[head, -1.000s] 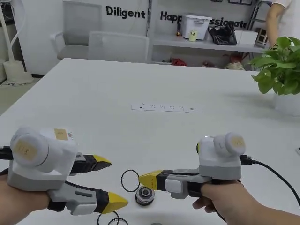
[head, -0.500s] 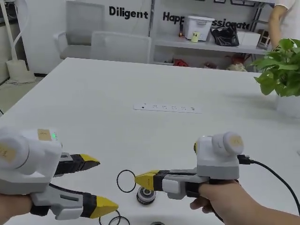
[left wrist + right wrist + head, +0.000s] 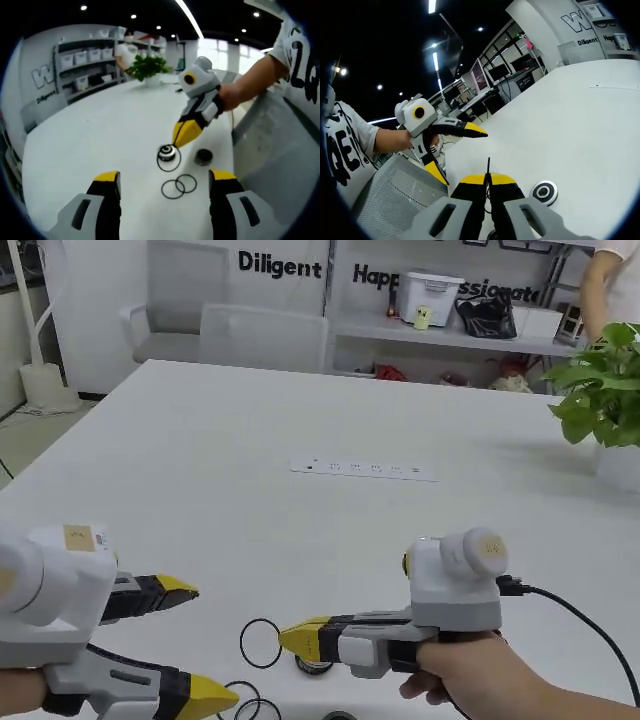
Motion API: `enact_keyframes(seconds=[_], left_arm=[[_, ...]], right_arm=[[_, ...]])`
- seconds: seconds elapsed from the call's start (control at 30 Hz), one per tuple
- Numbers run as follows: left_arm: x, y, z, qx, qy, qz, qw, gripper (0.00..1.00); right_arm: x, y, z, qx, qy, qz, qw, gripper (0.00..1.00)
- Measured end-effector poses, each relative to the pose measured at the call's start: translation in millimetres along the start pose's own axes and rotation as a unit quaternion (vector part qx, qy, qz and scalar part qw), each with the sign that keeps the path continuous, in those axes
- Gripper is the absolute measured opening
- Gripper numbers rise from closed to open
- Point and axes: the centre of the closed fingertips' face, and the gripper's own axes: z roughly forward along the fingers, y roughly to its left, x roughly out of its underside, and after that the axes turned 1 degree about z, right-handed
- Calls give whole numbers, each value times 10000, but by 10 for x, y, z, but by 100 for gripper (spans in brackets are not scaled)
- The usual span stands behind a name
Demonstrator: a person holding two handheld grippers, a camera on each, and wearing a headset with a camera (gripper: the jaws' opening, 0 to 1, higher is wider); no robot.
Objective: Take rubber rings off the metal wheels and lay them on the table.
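Black rubber ring pinched in closed right gripper, loop just left of metal wheel, over bare table; laid rings nearer left gripper, jaws wide apart.

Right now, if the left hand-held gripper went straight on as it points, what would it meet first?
Probably the two loose rubber rings on the table, just ahead between its open jaws; if it passes above them, the metal wheel.

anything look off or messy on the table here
Nothing stands out. Two loose rings lie flat and overlapping on the table. The right gripper pinches a third ring beside a wheel, as the task calls for.
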Motion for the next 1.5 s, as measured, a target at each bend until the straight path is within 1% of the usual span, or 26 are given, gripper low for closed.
enact_keyframes(seconds=[0.27,0.6,0.77,1.17,1.5], left_arm=[[38,-40,-3,63,74,65,9999,75],[121,-60,-2,78,139,29,9999,75],[178,-70,-6,84,211,44,9997,75],[201,-94,13,115,234,4,9997,75],[248,-119,31,149,286,-35,9995,74]], right_arm=[[55,-3,23,-29,72,40,10000,0],[218,-27,67,-38,287,145,9995,0],[280,-35,84,-47,380,188,9991,0],[398,-87,122,-12,523,340,9981,0],[474,-131,135,49,591,460,9972,0]])
